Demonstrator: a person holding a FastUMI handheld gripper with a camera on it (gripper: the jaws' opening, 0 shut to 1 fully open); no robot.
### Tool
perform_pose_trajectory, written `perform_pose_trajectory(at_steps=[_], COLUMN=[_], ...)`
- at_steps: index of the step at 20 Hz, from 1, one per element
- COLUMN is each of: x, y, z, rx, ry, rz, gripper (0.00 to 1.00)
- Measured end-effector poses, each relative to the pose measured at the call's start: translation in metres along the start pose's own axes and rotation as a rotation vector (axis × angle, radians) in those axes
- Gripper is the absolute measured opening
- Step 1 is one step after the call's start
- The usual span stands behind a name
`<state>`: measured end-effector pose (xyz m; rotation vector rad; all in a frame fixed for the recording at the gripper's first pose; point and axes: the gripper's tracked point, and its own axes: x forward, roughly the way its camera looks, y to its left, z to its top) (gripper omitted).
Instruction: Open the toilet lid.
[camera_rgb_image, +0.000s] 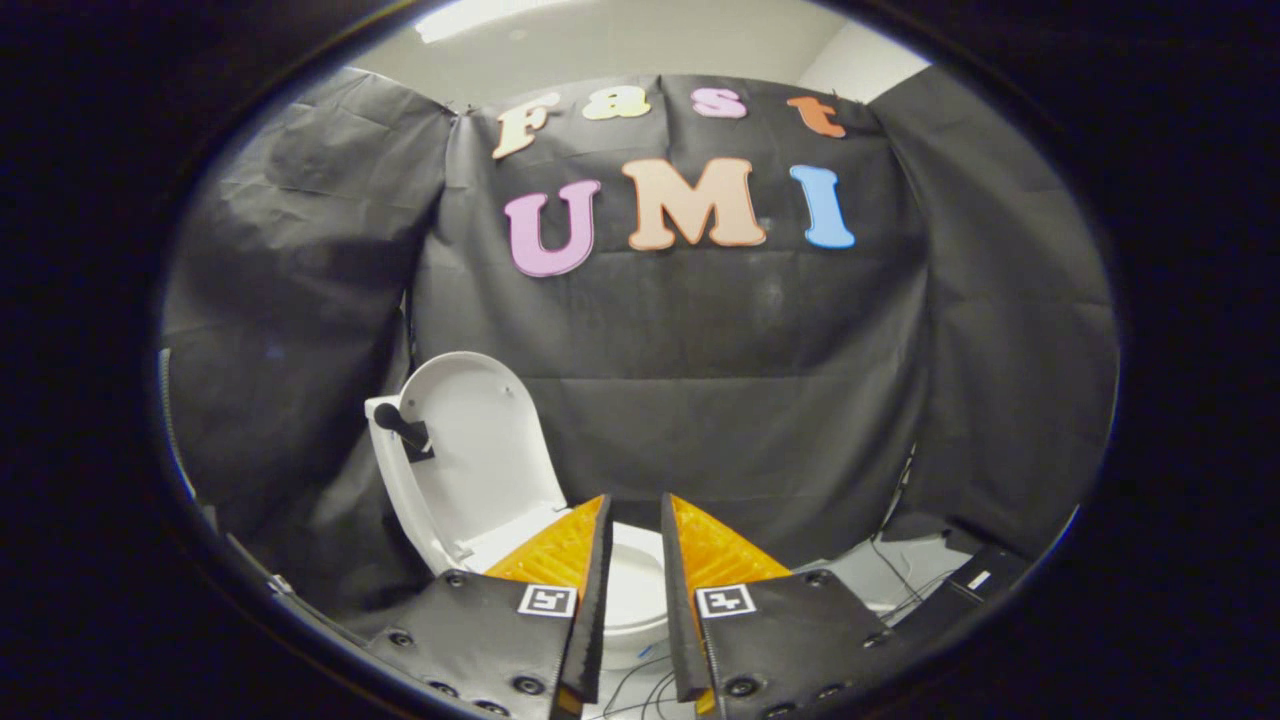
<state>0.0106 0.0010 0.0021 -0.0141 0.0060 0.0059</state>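
Observation:
A white toilet lid stands raised, leaning back to the left, with a black knob handle on its left edge. Below it the white seat and bowl show between and behind my fingers. My gripper hangs above the bowl, to the right of the lid, touching neither. Its fingers stand a narrow gap apart with nothing between them.
Black cloth walls close in behind and on both sides of the toilet. Thin cables trail over the pale floor to the right, near a dark box. More wires lie on the floor under the bowl's front.

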Motion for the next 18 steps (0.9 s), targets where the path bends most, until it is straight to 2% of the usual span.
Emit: perform_pose_trajectory(at_steps=[4, 7, 18], x=[-0.014, -0.006, -0.007], y=[-0.004, -0.005, -0.004], z=[0.008, -0.003, -0.001], rx=[0.008, 0.006, 0.005], ry=[-0.036, 0.005, -0.003], rz=[0.002, 0.001, -0.003], gripper=[0.28, 0.28, 0.29])
